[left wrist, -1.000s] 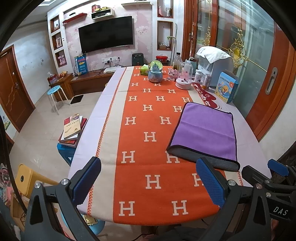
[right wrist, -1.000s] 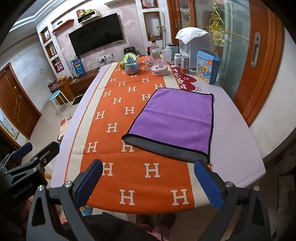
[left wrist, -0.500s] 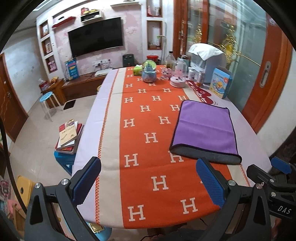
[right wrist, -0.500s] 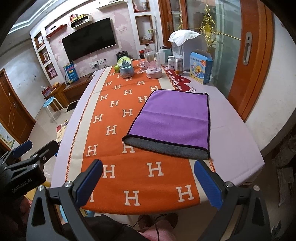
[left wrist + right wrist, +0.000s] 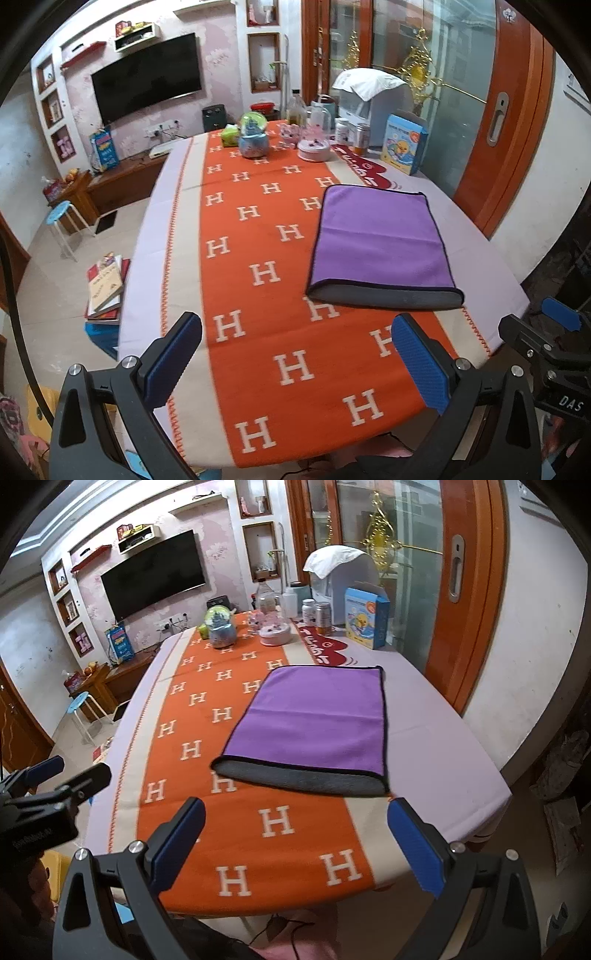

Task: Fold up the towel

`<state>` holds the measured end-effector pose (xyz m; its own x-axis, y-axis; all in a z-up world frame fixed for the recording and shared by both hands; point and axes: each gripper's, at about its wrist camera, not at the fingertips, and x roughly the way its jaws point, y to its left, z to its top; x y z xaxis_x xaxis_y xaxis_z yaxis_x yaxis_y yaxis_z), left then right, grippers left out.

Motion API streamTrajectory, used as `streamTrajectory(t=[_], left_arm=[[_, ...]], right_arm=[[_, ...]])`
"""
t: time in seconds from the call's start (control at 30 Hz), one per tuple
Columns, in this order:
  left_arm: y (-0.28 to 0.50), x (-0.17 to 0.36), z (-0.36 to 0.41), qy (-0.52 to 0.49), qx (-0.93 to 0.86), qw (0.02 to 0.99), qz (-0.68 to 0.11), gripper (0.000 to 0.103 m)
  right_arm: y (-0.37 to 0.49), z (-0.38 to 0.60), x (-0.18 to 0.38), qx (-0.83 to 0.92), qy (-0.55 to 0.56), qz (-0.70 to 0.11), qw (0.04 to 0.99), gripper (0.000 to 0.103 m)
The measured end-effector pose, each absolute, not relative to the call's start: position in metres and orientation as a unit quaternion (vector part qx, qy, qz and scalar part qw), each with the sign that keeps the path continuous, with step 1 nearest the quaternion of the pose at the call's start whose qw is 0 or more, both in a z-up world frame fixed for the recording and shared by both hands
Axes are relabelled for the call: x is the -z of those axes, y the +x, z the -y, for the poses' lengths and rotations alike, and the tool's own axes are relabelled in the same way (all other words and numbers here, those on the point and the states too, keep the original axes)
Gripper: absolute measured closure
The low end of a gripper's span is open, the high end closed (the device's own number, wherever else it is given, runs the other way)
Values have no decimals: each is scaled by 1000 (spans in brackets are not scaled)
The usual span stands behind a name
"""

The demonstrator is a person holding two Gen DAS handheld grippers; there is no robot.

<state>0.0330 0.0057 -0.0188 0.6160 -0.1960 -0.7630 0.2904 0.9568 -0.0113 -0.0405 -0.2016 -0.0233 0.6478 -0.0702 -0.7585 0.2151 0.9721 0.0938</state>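
A purple towel point(image 5: 376, 236) with a grey underside lies folded flat on the right half of the table; it also shows in the right wrist view point(image 5: 314, 723), its grey folded edge nearest me. My left gripper point(image 5: 295, 362) is open and empty, held above the table's near edge, short of the towel. My right gripper point(image 5: 295, 845) is open and empty, also back from the towel near the front edge. Each gripper shows at the side of the other's view.
An orange tablecloth point(image 5: 266, 295) with white H letters covers the table. At the far end stand a snow globe point(image 5: 253, 136), jars, bottles and a blue box point(image 5: 404, 142). A stack of books point(image 5: 105, 284) sits on a stool at the left.
Both grippers have drawn back and risen from the table, so the towel looks farther away. The towel has not moved. Both grippers stay open.
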Motion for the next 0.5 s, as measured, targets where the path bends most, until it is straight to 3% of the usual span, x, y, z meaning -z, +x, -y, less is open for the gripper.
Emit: streamTrajectory(t=[0.5], left_arm=[[99,61,44,99,175,875,-441,1]], right_arm=[[-2,265,57,84,75,-427,897,4]])
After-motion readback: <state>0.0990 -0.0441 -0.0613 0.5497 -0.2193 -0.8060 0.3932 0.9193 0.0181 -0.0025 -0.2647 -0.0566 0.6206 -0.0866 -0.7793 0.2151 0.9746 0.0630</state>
